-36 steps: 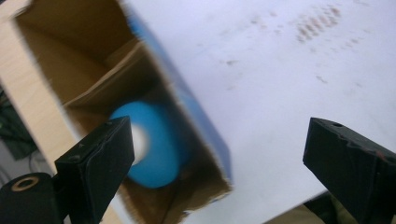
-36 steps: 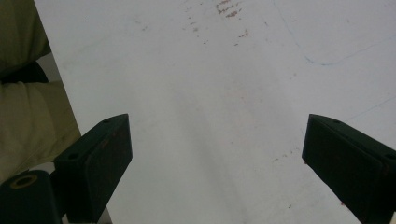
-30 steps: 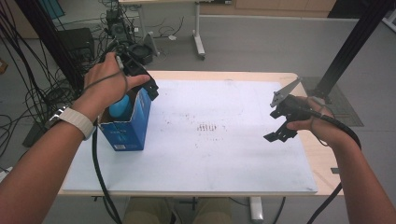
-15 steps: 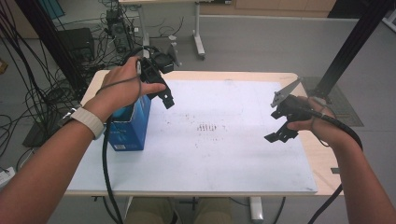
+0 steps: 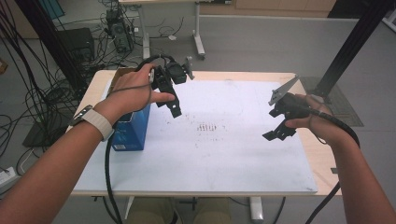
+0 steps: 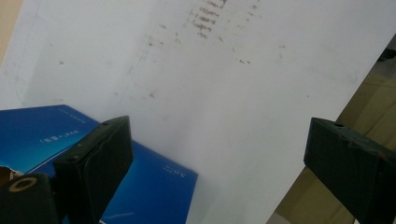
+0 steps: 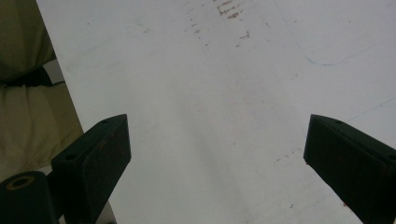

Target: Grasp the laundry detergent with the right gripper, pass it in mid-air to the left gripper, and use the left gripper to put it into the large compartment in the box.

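Two grippers up over the white sheet (image 5: 224,154) on the table (image 5: 322,158), both with jaws spread wide and nothing between them. Left gripper (image 5: 173,108) hangs in the air just right of the blue box (image 5: 133,130), which stands on the sheet's left edge, clear of the jaws. Right gripper (image 5: 276,133) hovers well apart near the sheet's right side, above bare white speckled with brownish marks (image 5: 205,127).
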{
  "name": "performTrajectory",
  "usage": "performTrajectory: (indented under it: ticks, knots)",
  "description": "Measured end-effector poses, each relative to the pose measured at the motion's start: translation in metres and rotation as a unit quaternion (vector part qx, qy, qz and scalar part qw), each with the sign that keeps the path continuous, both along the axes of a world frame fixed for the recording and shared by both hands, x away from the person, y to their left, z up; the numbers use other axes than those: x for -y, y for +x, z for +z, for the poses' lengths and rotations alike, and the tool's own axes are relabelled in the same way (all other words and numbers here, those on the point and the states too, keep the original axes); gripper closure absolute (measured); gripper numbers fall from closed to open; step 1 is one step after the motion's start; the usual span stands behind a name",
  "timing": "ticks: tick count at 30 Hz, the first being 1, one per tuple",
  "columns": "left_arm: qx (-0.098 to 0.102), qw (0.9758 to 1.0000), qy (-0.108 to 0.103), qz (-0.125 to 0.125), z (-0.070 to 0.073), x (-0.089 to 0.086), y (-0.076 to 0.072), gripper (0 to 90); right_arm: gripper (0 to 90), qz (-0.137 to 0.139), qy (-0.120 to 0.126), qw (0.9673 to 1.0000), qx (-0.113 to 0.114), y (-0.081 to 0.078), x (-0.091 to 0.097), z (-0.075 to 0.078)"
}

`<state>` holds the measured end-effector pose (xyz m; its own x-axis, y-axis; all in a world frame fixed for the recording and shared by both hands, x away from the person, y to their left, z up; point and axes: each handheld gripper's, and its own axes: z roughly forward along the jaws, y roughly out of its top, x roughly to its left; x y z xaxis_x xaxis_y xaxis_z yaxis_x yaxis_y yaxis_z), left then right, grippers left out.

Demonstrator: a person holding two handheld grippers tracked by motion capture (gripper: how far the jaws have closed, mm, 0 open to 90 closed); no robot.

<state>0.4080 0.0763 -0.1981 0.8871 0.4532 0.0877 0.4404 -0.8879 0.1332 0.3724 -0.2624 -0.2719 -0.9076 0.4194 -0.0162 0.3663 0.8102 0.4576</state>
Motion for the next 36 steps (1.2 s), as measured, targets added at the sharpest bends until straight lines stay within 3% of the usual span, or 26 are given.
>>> performTrajectory:
  ticks: [36]
  knots:
    - [0.002,0.9999,-0.006,0.012,-0.0016,-0.0044,0.0036,9.0,7.4,-0.002,0.004,1.0,-0.001,-0.004,0.0012,-0.0052]
